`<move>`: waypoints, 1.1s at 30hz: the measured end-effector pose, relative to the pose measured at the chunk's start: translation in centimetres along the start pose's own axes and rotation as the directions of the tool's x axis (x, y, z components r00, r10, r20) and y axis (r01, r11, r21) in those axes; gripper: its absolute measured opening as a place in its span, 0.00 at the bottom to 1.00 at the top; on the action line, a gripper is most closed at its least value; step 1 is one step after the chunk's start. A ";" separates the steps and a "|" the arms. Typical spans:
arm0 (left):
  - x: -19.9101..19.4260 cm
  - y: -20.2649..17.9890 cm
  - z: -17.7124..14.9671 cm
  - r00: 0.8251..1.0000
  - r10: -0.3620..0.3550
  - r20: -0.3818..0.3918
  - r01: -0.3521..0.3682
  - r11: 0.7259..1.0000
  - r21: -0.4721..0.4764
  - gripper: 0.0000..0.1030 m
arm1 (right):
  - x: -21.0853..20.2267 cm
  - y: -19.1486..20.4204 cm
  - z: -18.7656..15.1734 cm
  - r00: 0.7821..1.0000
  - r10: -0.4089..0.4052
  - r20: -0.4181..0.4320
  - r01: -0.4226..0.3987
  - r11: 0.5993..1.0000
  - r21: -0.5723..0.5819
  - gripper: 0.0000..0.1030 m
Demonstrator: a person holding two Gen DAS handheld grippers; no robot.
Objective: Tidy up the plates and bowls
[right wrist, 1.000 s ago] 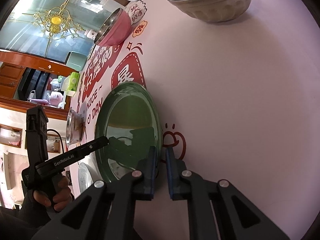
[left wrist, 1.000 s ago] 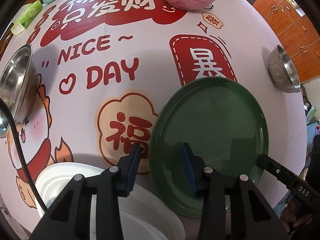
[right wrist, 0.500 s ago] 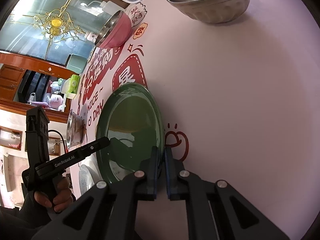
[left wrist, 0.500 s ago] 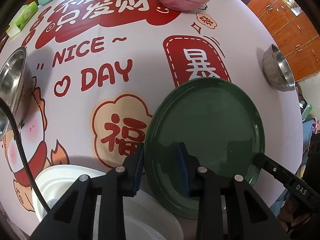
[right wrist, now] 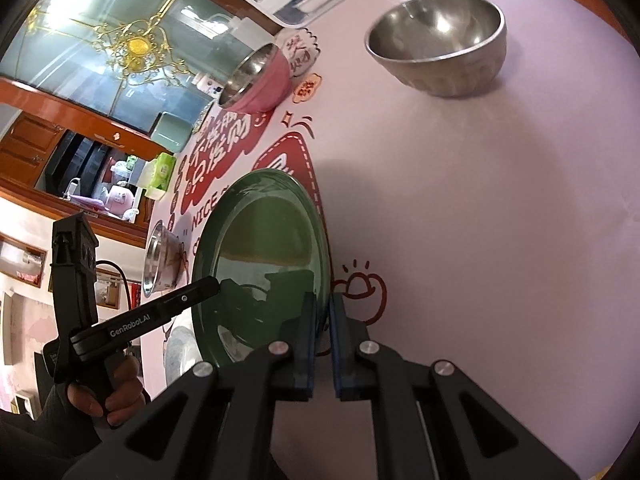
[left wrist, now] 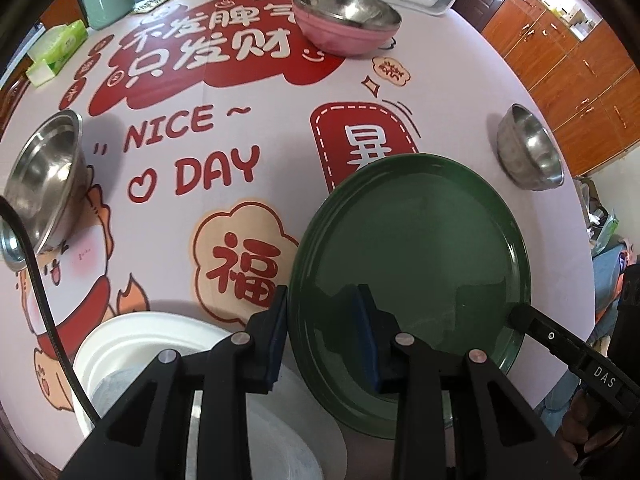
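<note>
both grippers clamp the green plate (left wrist: 416, 240), left gripper (left wrist: 322, 334) and right gripper (right wrist: 323, 334) on opposite rims, lifted beside the white plate (left wrist: 152, 344). best keep it level and both grips firm while it crosses over.

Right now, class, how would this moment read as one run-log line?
left hand-held gripper: shut on green plate rim | right hand-held gripper: shut on opposite rim | white plate: on table, beside

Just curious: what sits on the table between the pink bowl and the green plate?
Nothing but printed tablecloth between the pink bowl and green plate, as the left wrist view shows.
</note>
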State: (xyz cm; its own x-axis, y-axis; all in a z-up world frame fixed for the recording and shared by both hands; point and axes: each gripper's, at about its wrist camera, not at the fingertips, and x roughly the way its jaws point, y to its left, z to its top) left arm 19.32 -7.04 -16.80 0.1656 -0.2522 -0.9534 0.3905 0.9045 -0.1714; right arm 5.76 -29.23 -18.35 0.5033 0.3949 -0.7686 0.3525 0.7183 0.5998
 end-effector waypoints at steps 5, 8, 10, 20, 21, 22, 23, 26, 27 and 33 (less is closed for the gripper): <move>-1.8 0.0 -1.3 0.999 0.013 0.034 -0.013 1.000 -0.020 0.30 | -0.7 0.8 -0.4 1.000 0.020 0.002 -0.019 0.999 -0.039 0.06; -2.8 0.2 -2.3 0.998 0.021 0.054 -0.019 0.999 -0.037 0.30 | -1.1 1.2 -0.7 1.000 0.030 0.002 -0.029 0.997 -0.064 0.06; -3.6 0.3 -3.0 0.997 0.026 0.069 -0.023 0.999 -0.050 0.30 | -1.4 1.5 -0.9 0.999 0.038 0.000 -0.038 0.996 -0.081 0.06; -6.0 1.3 -7.3 0.992 0.052 0.115 -0.038 0.992 -0.119 0.30 | -2.3 3.1 -3.2 0.997 0.070 -0.030 -0.074 0.984 -0.162 0.06; -6.1 1.5 -7.7 0.992 0.055 0.118 -0.040 0.991 -0.127 0.30 | -2.3 3.3 -3.4 0.997 0.073 -0.034 -0.078 0.983 -0.168 0.06; -6.3 1.7 -8.2 0.991 0.058 0.120 -0.041 0.990 -0.136 0.30 | -2.2 3.4 -3.6 0.996 0.076 -0.039 -0.082 0.981 -0.173 0.06; -6.5 2.0 -8.8 0.990 0.062 0.123 -0.043 0.988 -0.147 0.30 | -2.2 3.7 -3.9 0.996 0.078 -0.046 -0.085 0.979 -0.185 0.06; -6.9 2.5 -10.0 0.989 0.070 0.130 -0.046 0.983 -0.178 0.30 | -2.0 4.3 -4.6 0.994 0.084 -0.063 -0.096 0.973 -0.210 0.06; -7.1 2.8 -10.5 0.989 0.074 0.132 -0.048 0.981 -0.190 0.30 | -1.9 4.5 -4.8 0.994 0.087 -0.070 -0.101 0.970 -0.220 0.06; -7.8 4.5 -13.2 0.986 0.100 0.135 -0.062 0.964 -0.259 0.30 | -0.9 5.8 -6.0 0.987 0.100 -0.125 -0.130 0.956 -0.265 0.06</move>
State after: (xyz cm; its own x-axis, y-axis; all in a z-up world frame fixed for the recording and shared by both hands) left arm 7.86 3.48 -13.42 0.3250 -0.2048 -0.9233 0.1317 0.9766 -0.1703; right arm 2.58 -21.98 -15.48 0.4335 0.5328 -0.7268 0.0626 0.7868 0.6141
